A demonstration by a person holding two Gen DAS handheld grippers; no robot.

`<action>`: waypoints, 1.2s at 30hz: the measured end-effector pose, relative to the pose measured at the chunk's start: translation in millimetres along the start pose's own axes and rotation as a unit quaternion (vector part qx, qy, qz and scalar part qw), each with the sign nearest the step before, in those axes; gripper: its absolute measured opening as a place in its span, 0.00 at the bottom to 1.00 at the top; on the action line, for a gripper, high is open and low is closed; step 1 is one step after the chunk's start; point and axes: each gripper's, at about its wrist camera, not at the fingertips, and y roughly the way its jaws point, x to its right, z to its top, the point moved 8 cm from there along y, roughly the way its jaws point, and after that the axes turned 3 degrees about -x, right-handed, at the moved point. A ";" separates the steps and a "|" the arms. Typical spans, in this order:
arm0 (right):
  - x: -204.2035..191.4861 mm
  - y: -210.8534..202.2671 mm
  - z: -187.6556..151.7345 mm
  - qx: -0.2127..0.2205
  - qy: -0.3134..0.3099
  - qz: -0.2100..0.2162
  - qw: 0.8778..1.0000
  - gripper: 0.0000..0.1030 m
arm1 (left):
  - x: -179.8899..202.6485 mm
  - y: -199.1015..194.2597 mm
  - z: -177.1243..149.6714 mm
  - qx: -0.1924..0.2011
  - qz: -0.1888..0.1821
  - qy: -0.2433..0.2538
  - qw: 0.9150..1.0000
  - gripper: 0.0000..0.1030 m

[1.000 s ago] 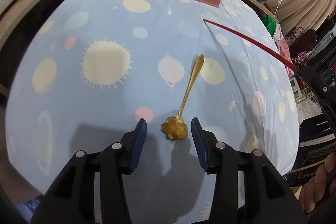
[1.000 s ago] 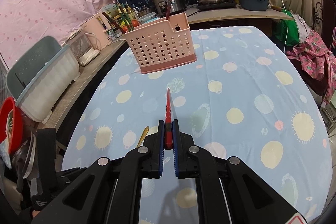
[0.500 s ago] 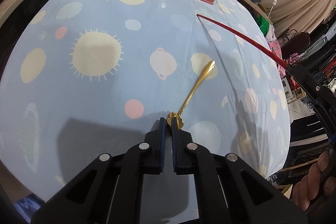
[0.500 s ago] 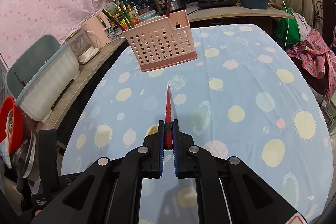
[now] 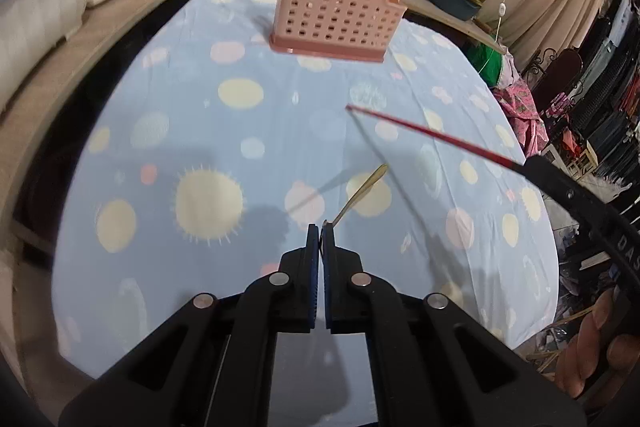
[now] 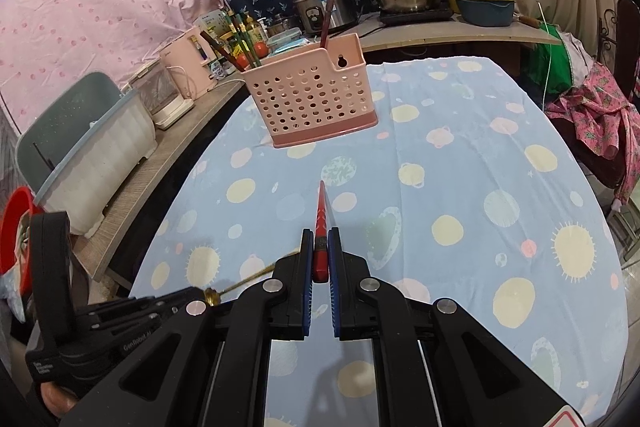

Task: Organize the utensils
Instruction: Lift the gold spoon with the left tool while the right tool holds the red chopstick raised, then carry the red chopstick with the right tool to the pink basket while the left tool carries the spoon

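Left wrist view: the thin gold metal spoon [image 5: 360, 191] sits at frame centre, its bowl hidden between the pads of the left gripper [image 5: 321, 227], which is clamped on it, handle slanting up-right above the blue planet-print tablecloth [image 5: 240, 147]. The right gripper [image 6: 321, 243] pinches a slim red chopstick [image 6: 321, 211]. At upper centre, the pink perforated plastic caddy [image 6: 308, 95] holds several dark chopsticks [image 6: 248, 43]; their number is unclear.
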 end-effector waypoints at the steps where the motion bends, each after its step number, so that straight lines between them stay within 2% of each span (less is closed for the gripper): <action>1: -2.4 -0.8 1.1 -0.001 -0.003 0.004 1.000 0.07 | 1.0 -2.3 5.2 0.005 0.002 0.004 1.000 0.02; 9: -25.7 -7.2 0.2 -0.002 -0.033 0.025 0.999 0.07 | 1.7 -4.6 24.7 0.015 0.017 0.022 0.999 0.02; 17: -32.9 2.7 -16.5 -0.032 -0.037 0.034 0.998 0.07 | 6.8 -22.8 48.6 0.046 0.012 0.025 0.999 0.02; 26: -42.4 6.0 -23.5 -0.043 -0.045 0.044 0.997 0.07 | 13.6 -31.5 74.3 0.069 0.011 0.029 0.997 0.02; 30: -40.4 1.3 -7.5 -0.028 -0.044 0.043 0.998 0.07 | 10.9 -29.1 84.9 0.071 0.023 0.032 0.997 0.02; 36: -37.4 -14.6 55.7 0.038 -0.054 0.029 0.997 0.07 | 9.9 -40.3 114.6 0.097 0.041 0.042 0.994 0.02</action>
